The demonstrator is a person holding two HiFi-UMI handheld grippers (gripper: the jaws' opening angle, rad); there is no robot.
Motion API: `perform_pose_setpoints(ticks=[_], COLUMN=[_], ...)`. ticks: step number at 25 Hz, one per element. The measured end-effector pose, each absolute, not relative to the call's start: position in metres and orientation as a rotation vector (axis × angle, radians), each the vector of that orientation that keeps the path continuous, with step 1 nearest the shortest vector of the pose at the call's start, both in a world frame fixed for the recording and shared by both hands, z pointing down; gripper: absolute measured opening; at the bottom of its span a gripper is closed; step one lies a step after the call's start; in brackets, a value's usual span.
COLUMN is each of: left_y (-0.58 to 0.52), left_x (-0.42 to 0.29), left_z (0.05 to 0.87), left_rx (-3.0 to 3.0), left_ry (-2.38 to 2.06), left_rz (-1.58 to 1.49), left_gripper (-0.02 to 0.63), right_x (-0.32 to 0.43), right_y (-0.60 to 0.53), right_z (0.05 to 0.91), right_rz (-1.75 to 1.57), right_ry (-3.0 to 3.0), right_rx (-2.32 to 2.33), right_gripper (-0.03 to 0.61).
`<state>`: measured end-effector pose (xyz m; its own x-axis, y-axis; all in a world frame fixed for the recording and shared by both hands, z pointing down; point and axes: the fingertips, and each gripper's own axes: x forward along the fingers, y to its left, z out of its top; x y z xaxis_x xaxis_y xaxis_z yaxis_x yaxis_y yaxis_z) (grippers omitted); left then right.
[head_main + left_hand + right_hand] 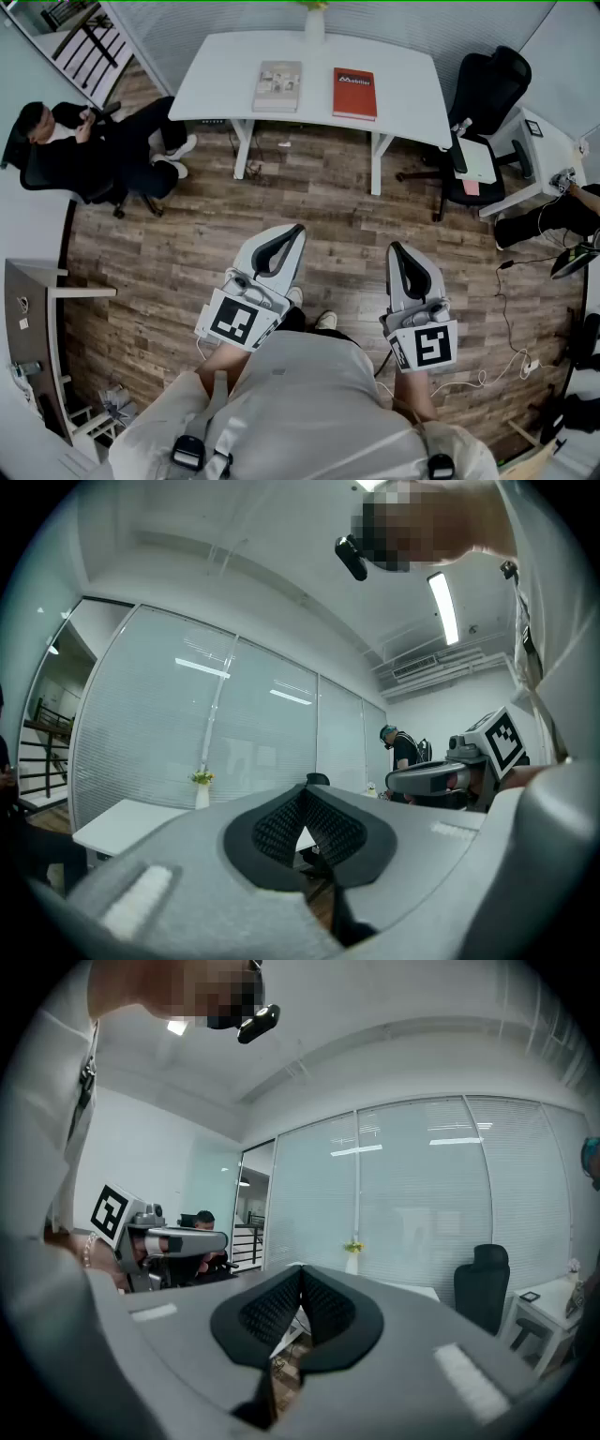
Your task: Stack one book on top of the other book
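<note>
Head view, looking steeply down on a white table (317, 58) that serves as the reference for all positions.

Two books lie flat on the table top, side by side and apart, neither resting on the other. The pale book (277, 86) lies left of the table's centre. The red book (354, 93) lies right of centre, with a strip of bare table between the two. A vase (314, 21) stands at the table's far edge, behind the gap between the books.

The left gripper (296, 231) and the right gripper (395, 247) are held well short of the table's near edge, over the wooden floor (319, 202). Both point toward the table, the left roughly in line with the pale book and the right just right of the red book. In each gripper's own view the two ribbed pads are pressed together tip to tip with nothing between them; neither gripper touches a book.

A seated person (89, 150) is off the table's left end. A black office chair (487, 94) stands off its right end.
</note>
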<state>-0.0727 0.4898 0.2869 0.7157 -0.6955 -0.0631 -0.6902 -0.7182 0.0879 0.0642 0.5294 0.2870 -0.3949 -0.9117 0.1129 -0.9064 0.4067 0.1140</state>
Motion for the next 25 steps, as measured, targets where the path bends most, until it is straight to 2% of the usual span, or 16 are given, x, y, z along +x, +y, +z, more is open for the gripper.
perform_pose_setpoints(ticks=[15,25], left_y=[0.438,0.414], left_x=[-0.151,-0.155], left_z=[0.291,0.298], left_rx=[2.850,2.832], left_ry=[-1.200,-1.202], left_rz=[-0.140,-0.143], left_gripper=[0.002,0.002], right_x=[-0.008,-0.009], right_y=[0.475,0.448], right_z=[0.286,0.293], right_rz=[-0.064,-0.047], right_ry=[-2.537,-2.533], right_rx=[1.650,1.649], right_gripper=[0.005,0.005])
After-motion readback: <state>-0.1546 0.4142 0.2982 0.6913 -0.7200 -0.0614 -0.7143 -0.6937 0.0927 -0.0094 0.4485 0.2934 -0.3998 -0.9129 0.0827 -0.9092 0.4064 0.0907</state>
